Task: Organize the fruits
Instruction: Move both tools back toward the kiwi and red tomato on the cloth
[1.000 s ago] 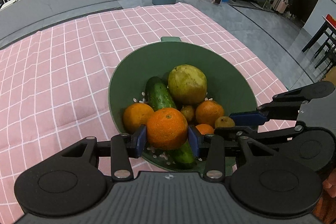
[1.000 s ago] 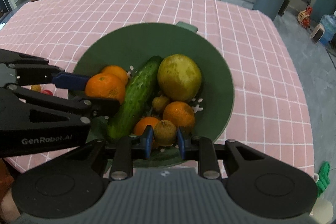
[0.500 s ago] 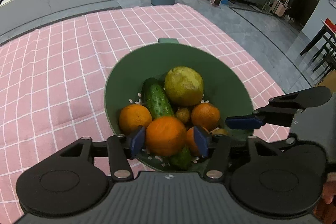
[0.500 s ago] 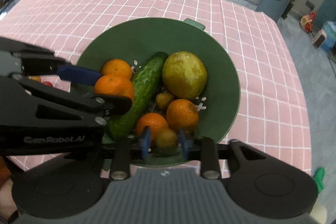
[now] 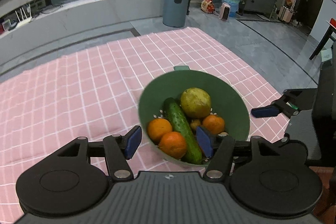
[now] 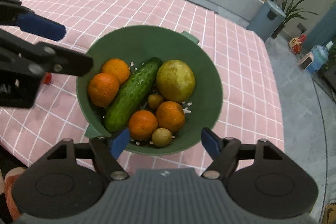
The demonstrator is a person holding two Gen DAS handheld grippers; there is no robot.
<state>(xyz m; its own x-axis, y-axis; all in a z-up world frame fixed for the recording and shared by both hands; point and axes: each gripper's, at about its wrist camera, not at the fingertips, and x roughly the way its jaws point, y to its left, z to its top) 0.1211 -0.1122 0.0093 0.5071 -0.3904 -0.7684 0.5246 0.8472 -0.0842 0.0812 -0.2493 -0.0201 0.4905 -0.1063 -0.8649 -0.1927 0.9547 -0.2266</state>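
Note:
A green colander bowl (image 6: 205, 68) (image 5: 231, 98) stands on the pink checked tablecloth. It holds a cucumber (image 6: 133, 93) (image 5: 181, 127), a yellow-green pear-like fruit (image 6: 175, 80) (image 5: 195, 102), several oranges, one at the near left (image 6: 103, 88) (image 5: 173, 144), and two small brown kiwi-like fruits (image 6: 161, 136). My left gripper (image 5: 169, 142) is open and empty above the bowl's near left rim. My right gripper (image 6: 163, 142) is open and empty, just above the bowl's near rim.
The tablecloth (image 5: 84, 85) stretches left and far of the bowl. A small red thing (image 6: 47, 78) lies on the cloth left of the bowl, half hidden by the left gripper. The table's right edge (image 6: 281, 98) drops to grey floor. A grey bin (image 5: 175, 6) stands beyond.
Both grippers have opened and pulled up and back. The left one let go of an orange, the right one of a small brown fruit; both fruits now lie in the bowl.

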